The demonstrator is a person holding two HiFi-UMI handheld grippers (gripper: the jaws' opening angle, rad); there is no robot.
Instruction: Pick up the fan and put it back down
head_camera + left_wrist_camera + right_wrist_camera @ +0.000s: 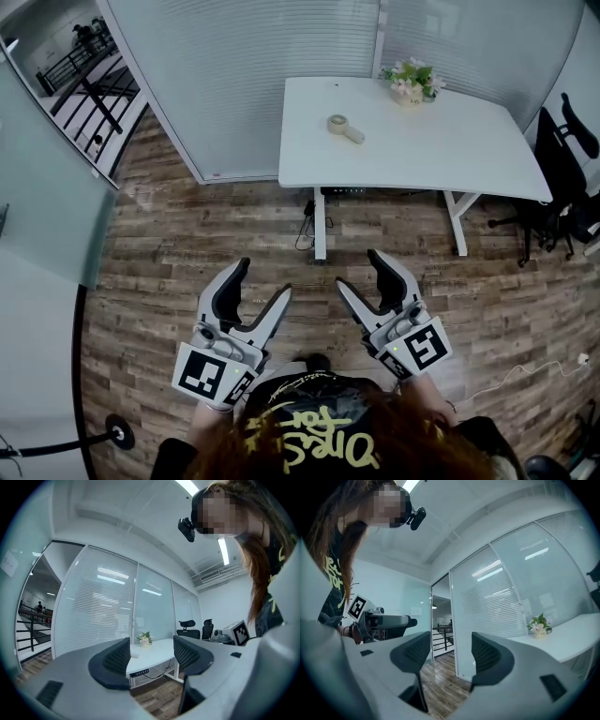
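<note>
Left tongs [262, 278] released, 2 jaws wide apart, nothing between them but air. Right tongs [358, 270] also released, jaws apart, empty. Both were held low in front of the person, roughly level and side by side, near each other but not touching, tips pointing toward the white surface [450, 141]. Marker cube [204, 372] sat at the back of the left tongs.

Fan [345, 127], small, beige, round with a short stub handle, lay on the surface well ahead of both tongs, about in line with the right tongs and slightly to the right of the left ones. Untouched by either. Flower pot [410, 82] stood further ahead than the fan and off to its right, at the far edge of the surface.

Wood floor [187, 244] lay under and ahead of the tongs. Black office chair [562, 178] stood far right of the right tongs, past the end of the surface. Glass wall with blinds [234, 84] ran ahead of the left tongs.
</note>
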